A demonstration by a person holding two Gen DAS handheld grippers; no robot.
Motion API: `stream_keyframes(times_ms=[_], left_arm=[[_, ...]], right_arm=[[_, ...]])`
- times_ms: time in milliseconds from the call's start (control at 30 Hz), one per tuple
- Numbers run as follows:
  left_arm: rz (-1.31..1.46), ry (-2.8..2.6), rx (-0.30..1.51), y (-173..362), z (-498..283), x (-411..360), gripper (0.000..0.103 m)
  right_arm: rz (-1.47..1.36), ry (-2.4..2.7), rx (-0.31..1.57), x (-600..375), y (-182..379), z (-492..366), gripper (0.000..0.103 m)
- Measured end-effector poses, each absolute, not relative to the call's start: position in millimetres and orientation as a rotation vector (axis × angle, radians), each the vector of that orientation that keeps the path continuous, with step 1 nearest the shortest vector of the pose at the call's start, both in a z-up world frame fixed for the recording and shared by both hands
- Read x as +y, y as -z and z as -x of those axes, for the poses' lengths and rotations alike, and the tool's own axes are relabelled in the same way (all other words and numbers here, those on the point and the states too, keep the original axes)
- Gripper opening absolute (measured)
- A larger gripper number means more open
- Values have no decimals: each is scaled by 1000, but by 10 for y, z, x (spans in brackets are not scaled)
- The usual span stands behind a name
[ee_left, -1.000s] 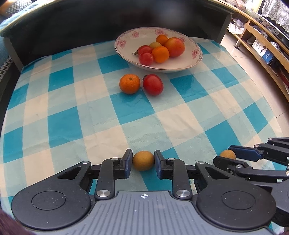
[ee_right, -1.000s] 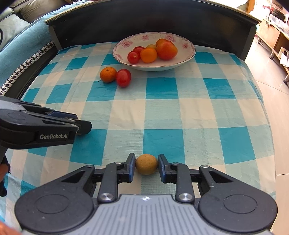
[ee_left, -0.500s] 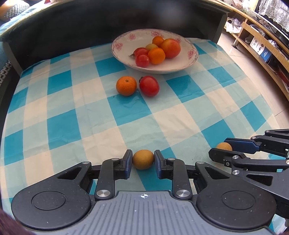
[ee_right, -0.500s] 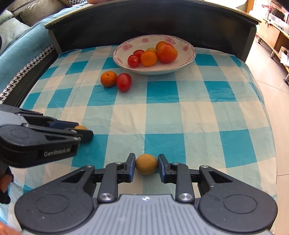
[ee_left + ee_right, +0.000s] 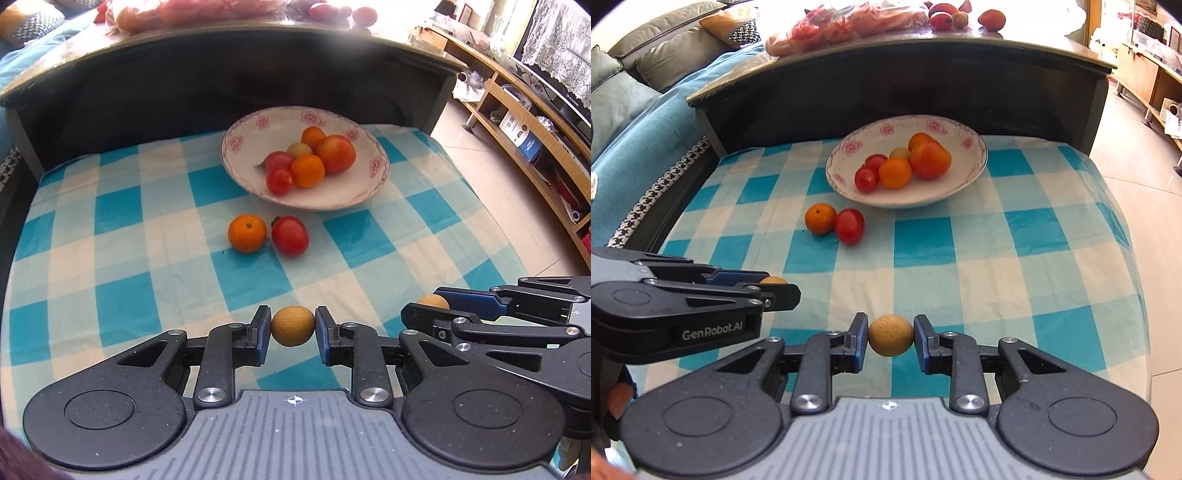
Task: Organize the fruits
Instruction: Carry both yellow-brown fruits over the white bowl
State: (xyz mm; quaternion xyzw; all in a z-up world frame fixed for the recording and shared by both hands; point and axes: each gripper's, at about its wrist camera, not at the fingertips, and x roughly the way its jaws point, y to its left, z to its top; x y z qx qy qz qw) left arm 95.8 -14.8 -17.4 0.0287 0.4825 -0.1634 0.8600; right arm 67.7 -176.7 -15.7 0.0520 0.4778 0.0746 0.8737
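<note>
Above checked cloth [image 5: 122, 302], each claw [image 5: 292, 328] [image 5: 891, 334] grips a brown fruit [image 5: 293, 326] [image 5: 891, 334] between its fingertips.

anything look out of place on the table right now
Two fruits lie loose on the checked cloth just in front of the flowered bowl: an orange and a red tomato, side by side, while the other fruit is piled in the bowl. Nothing looks spilled or damaged.
</note>
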Motion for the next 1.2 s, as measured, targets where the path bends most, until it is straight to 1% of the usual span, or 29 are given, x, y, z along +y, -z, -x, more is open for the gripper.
stream_keyframes(times_ms=[333, 633, 933, 1200], left_arm=[[-36, 338, 972, 51, -1300, -248, 33], [-29, 314, 948, 74, -1686, -282, 32], [-36, 306, 942, 171, -1934, -305, 32], [-26, 294, 950, 265, -2034, -301, 32]], right_arm=[[-109, -158, 958, -1793, 33, -1037, 30], [-116, -140, 921, -1869, 6, -1456, 30], [-124, -129, 917, -1906, 141, -1802, 30], [-101, -118, 916, -1924, 276, -1946, 30]])
